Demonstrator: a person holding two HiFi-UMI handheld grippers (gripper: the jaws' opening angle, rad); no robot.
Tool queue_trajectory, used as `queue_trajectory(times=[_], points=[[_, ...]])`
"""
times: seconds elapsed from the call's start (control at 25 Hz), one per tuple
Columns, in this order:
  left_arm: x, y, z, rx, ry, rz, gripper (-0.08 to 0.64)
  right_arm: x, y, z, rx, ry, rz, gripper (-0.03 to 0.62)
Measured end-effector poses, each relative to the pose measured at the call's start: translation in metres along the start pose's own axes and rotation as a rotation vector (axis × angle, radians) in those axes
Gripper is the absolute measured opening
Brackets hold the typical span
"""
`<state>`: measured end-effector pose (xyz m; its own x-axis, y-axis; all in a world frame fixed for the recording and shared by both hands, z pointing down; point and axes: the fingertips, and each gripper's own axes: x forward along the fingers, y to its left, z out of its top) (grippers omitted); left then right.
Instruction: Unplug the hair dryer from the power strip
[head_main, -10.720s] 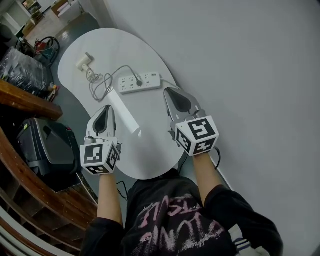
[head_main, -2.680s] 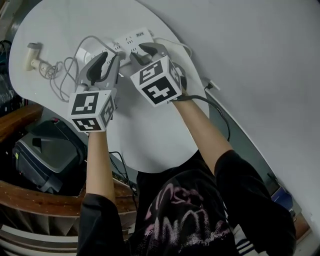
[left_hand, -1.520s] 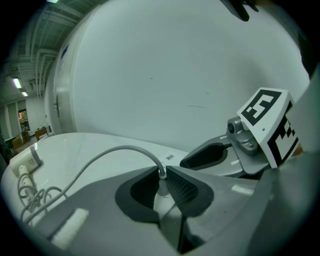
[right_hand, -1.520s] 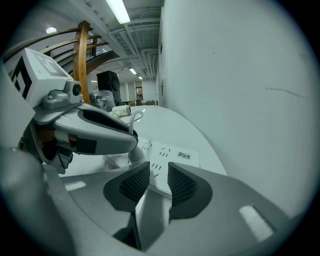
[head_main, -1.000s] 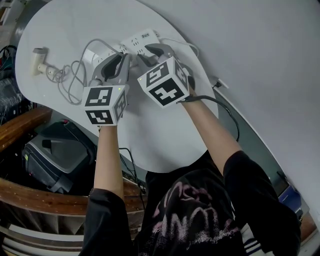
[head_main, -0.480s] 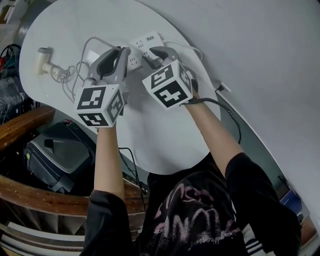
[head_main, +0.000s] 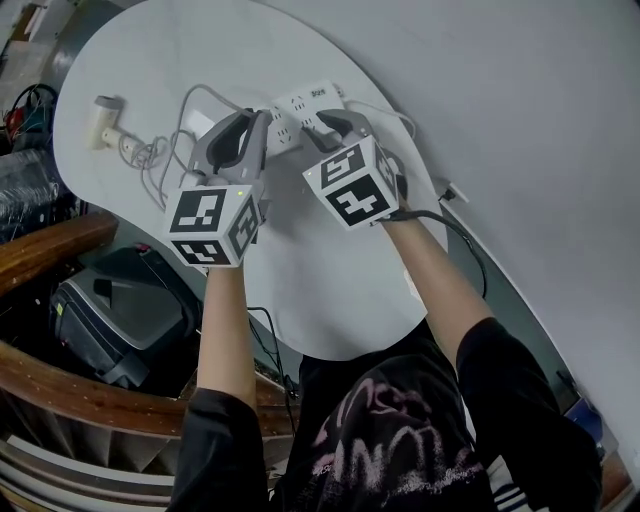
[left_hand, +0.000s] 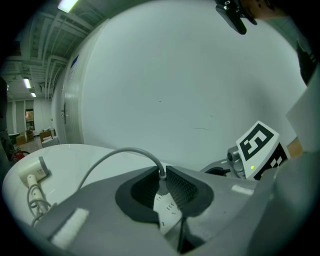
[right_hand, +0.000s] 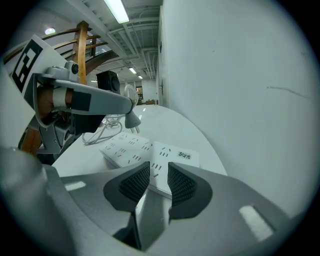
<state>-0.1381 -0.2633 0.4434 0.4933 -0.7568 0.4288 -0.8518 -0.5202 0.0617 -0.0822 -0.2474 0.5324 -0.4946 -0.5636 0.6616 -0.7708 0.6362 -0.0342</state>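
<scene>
While left tool (left_hand: 162, 176) pinches plug (right_hand: 132, 119), right tool (right_hand: 159, 174) clamps power strip (right_hand: 131, 148) on white rounded table (head_main: 330, 290); wall (head_main: 520, 120) alongside.

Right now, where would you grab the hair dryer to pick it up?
Its handle, the slim straight part between the head and the cord. The hair dryer lies flat on the table, so I'd come straight down from above, jaws across the handle's width.
</scene>
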Motion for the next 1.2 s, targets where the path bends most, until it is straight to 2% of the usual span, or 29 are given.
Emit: queue_trajectory(times=[1.2], points=[[-0.025, 0.021, -0.005, -0.008, -0.026, 0.076, 0.048, -0.002, -0.003, -0.004, 0.028, 0.003, -0.003, 0.107]])
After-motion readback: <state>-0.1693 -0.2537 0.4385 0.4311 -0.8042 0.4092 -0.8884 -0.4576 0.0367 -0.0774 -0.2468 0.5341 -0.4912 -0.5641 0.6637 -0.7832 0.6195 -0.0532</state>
